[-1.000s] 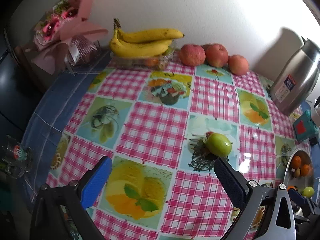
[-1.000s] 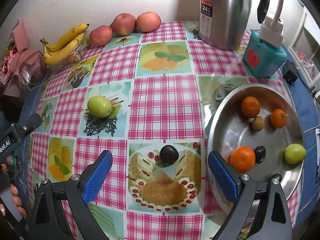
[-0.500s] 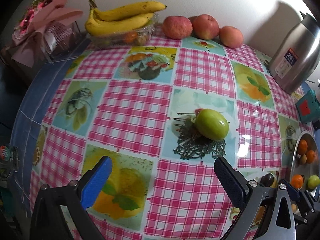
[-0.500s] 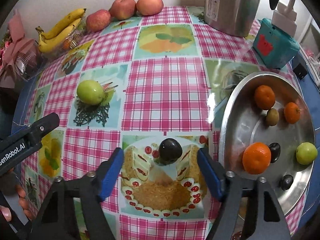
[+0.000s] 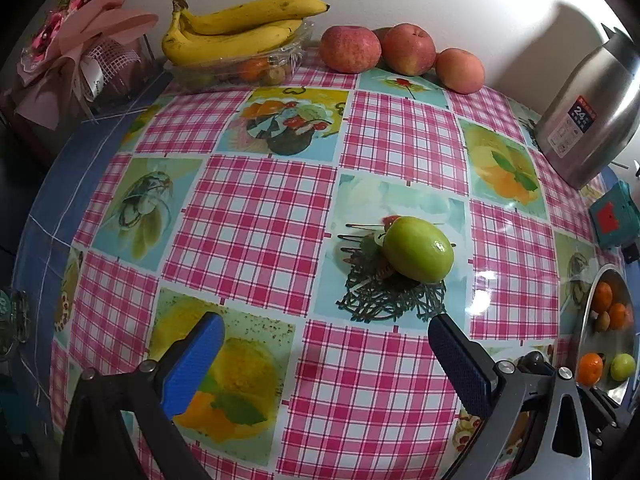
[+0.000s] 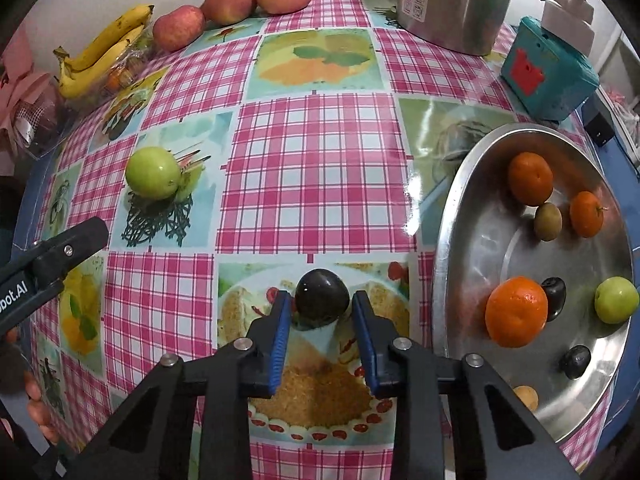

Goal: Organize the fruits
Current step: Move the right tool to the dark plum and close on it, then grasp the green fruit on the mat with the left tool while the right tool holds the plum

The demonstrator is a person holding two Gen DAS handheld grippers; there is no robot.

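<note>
My right gripper has its blue pads against both sides of a dark plum that rests on the checked tablecloth, just left of the steel tray. The tray holds oranges, a green fruit, dark plums and small brown fruits. A green apple lies mid-table; it also shows in the right wrist view. My left gripper is open and empty, just short of the green apple.
Bananas on a clear box and three red apples line the back wall. A steel thermos and a teal box stand at the right. A pink bouquet sits at the back left.
My right gripper moved forward and closed around the dark plum. My left gripper moved closer to the green apple, still open.
</note>
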